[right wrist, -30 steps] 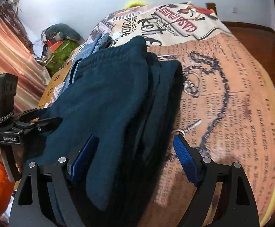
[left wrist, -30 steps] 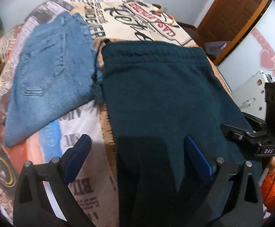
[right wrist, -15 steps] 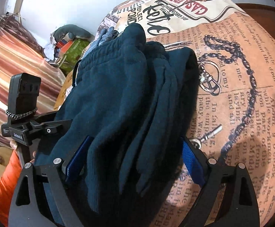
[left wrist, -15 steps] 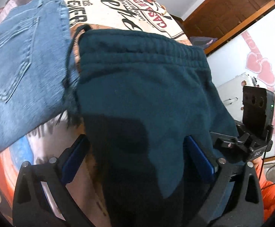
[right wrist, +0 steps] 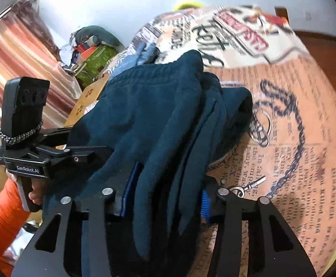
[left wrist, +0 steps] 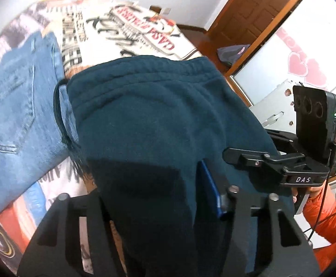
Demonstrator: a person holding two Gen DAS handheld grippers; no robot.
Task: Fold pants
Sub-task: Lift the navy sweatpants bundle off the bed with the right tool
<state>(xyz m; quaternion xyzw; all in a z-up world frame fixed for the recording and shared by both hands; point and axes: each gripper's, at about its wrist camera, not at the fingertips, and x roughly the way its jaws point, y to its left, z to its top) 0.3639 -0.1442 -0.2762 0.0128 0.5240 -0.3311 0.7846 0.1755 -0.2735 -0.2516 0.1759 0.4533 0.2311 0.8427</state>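
Dark teal sweatpants [left wrist: 154, 120] folded on a bed, over a newsprint-patterned bedspread [left wrist: 131, 30], elastic waistband at the far end and the near end bunched up between both grippers. Left gripper [left wrist: 154, 198] low in its own view, jaws closing with the thick teal fabric between them; right-hand blue pad [left wrist: 210, 191] flat against the cloth, left-hand pad buried under the folds, so probably a grip on the sweatpants, though only one pad shows. Right gripper [right wrist: 165, 198] likewise closing on several stacked layers of the same sweatpants [right wrist: 158, 120], blue pads [right wrist: 131, 189] pressed to the fabric on either side, folds hanging down past the fingertips. Near end of the garment apparently lifted off the bedspread [right wrist: 306, 127], far end resting on it.

Folded blue jeans [left wrist: 22, 106] just left of the sweatpants in the left wrist view, back pocket up, edge touching the dark drawstring [left wrist: 62, 120] at the waistband corner. In that same view, the right gripper's black body [left wrist: 301, 157] beside the fabric, held in a hand with an orange sleeve [left wrist: 327, 219]. In the right wrist view, the left gripper's body [right wrist: 29, 147] at the left edge, orange sleeve [right wrist: 1, 210] below it. Striped curtain [right wrist: 13, 62] and a cluttered pile [right wrist: 91, 53] beyond the bed; wooden door [left wrist: 255, 16] at the back.
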